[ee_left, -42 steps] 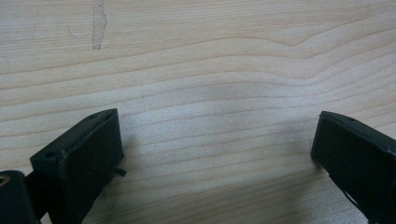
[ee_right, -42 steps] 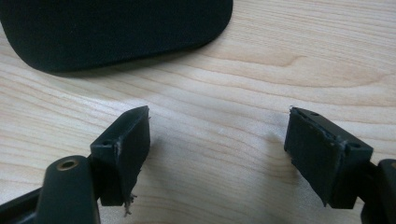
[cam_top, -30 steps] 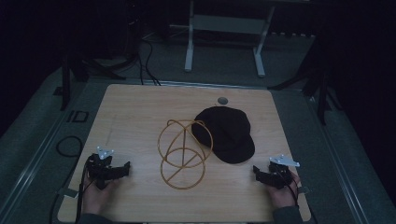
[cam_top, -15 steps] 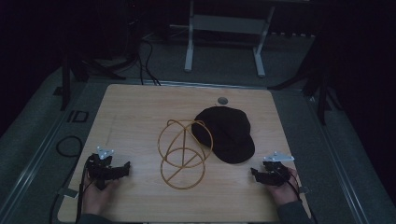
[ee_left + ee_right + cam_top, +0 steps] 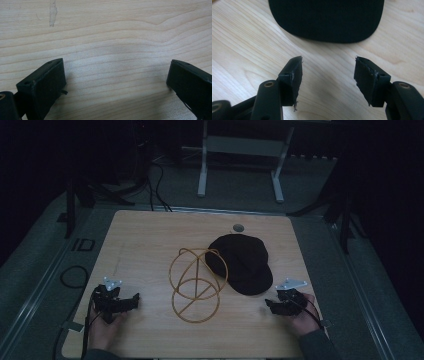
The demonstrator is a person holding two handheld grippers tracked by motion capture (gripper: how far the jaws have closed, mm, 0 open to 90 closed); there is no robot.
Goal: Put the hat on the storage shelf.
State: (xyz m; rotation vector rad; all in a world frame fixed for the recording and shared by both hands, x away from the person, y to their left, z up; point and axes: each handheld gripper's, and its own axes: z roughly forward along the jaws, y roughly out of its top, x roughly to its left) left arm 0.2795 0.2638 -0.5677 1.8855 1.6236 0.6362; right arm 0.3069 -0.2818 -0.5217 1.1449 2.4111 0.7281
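High view: right gripper nearer cap, jaws closing, half-wide, empty; left gripper wide.

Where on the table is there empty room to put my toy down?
The far left of the table, beyond the wire hoops, is bare, as is the near edge between the two hands. The middle is crowded: hoops touch the black cap.
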